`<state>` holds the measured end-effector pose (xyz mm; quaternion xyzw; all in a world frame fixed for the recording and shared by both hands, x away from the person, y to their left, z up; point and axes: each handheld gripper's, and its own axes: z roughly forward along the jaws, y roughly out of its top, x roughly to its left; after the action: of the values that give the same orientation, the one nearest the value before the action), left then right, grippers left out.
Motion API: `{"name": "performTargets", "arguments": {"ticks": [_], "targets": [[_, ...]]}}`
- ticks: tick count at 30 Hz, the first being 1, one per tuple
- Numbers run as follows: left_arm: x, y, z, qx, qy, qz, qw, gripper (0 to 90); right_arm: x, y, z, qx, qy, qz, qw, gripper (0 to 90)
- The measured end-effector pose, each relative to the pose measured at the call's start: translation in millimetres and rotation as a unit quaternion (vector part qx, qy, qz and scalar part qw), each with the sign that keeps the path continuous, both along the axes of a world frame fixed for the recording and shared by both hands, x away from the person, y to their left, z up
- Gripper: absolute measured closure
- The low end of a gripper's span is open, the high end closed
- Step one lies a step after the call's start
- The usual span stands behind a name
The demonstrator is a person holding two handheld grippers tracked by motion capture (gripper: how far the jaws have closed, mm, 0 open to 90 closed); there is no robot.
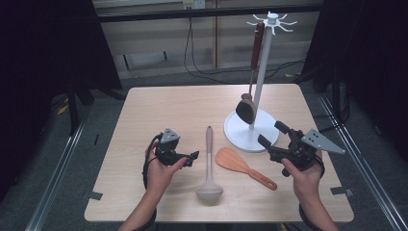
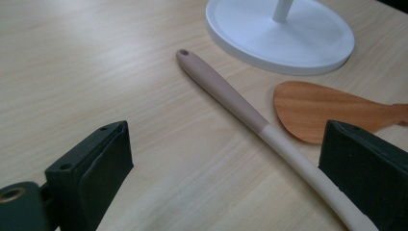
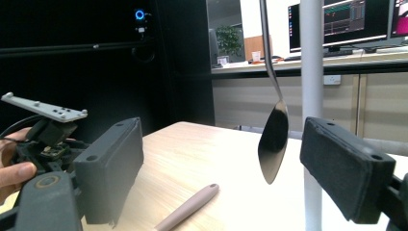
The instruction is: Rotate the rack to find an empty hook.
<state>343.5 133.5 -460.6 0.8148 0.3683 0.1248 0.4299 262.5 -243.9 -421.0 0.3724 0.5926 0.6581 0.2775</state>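
A ladle (image 1: 209,166) with a pinkish handle and a cream bowl lies in the middle of the table, bowl toward me. Its handle (image 2: 226,94) runs across the left gripper view, close to the right jaw and untouched. Just left of the ladle, my left gripper (image 1: 193,158) points toward it, and its jaws (image 2: 228,142) stand wide apart with nothing held. An orange wooden rice paddle (image 1: 240,166) lies right of the ladle. My right gripper (image 1: 270,133) is open and empty beside the white stand's base (image 1: 235,132). A spatula (image 3: 273,144) hangs from that stand, ahead of the right gripper (image 3: 226,144).
The white stand's pole (image 3: 312,72) rises at the table's right rear, with hooks (image 1: 272,21) on top. The spatula (image 1: 248,108) has a dark red handle and hangs close to the pole. The table's front edge (image 1: 216,219) is near my forearms.
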Motion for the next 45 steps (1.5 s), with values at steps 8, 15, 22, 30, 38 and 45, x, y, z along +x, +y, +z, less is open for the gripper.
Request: {"name": "performTargets", "arguments": {"ticks": [8,15,22,30,38,45], "targets": [[5.8,-25.7,-10.9,0.013,0.061,0.007,0.998,10.2,4.5,4.1,-3.7,-0.004,0.006,0.005,1.0,15.1],[15.9,-42.4,-14.2,0.029,0.109,0.018,0.9934,16.2,4.7,4.6,-6.4,-0.003,0.012,0.007,0.9999,15.1],[22.1,-51.8,-19.2,0.032,0.124,0.023,0.9915,21.2,3.7,0.7,-6.4,-0.004,0.009,0.006,0.9999,15.2],[24.5,-55.0,-18.5,0.038,0.119,0.022,0.9919,35.0,3.6,0.5,-6.1,-0.004,0.008,0.006,0.9999,15.2],[30.1,-54.4,-21.4,0.047,0.111,0.038,0.992,68.8,3.1,0.2,-6.0,-0.003,0.011,0.005,0.9999,15.4],[37.4,-57.9,-28.0,0.062,0.126,0.045,0.9891,84.0,3.1,2.1,-5.3,0.0,0.011,0.008,0.9999,15.5]]}}
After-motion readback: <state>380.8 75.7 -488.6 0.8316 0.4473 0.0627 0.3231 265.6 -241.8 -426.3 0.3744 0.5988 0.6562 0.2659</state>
